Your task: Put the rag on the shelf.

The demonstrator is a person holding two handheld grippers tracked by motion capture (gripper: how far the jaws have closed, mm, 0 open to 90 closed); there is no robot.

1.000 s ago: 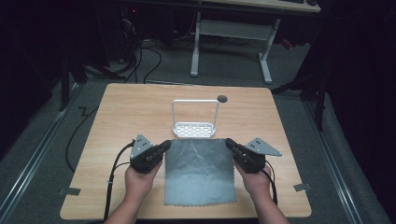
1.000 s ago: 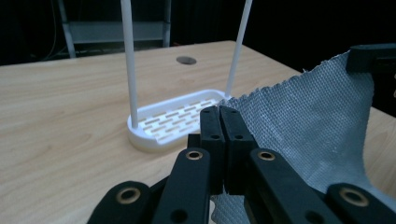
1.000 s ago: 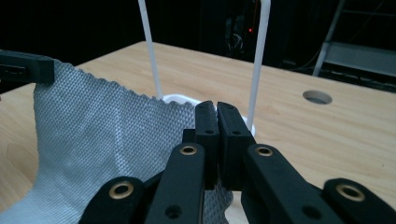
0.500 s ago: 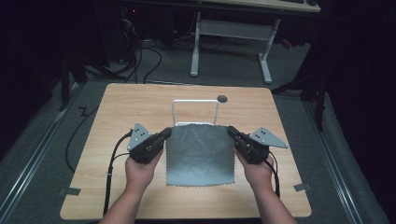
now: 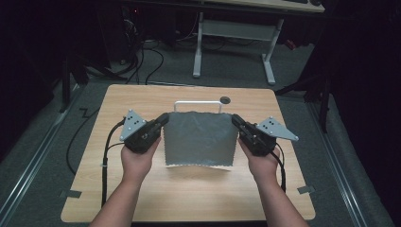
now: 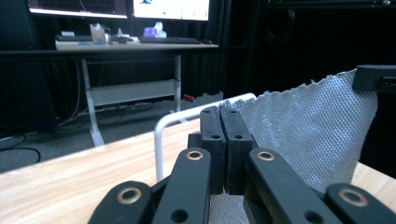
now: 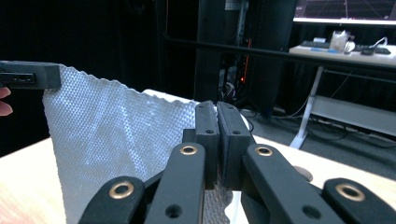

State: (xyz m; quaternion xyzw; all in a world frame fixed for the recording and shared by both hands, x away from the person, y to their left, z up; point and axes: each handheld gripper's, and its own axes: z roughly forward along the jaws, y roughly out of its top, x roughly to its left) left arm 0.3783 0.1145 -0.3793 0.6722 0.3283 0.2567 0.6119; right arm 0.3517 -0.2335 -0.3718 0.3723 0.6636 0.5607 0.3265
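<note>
1. High view: 2 claws hold 1 grey cloth (image 5: 200, 139) up above the wooden counter (image 5: 142, 189). The left claw (image 5: 163, 120) pinches the cloth's upper left corner and the right claw (image 5: 235, 120) its upper right corner, so the sheet hangs spread between them, its wavy bottom edge clear of the counter.
2. Same view: 2 hands grip the tools, a left hand (image 5: 137, 161) and a right hand (image 5: 259, 163). 1 white rack (image 5: 197, 103) stands behind the cloth; its top bar shows, the rest is hidden by the sheet. 1 dark round hole (image 5: 225, 100) sits in the counter near the far edge.
3. Left gripper view: the left claw (image 6: 226, 144) has its 2 jaws pressed together on the cloth (image 6: 313, 126), which stretches to the right claw's tip (image 6: 373, 78) at the frame edge, cut off there. 1 curved corner of the white rack (image 6: 163, 130) rises just behind the jaws.
4. Right gripper view: the right claw (image 7: 217, 142) is likewise clamped tight on the cloth (image 7: 121, 140). The left claw's tip (image 7: 30, 74) grips the far corner at the frame's left. The rack is hard to make out behind the sheet.
</note>
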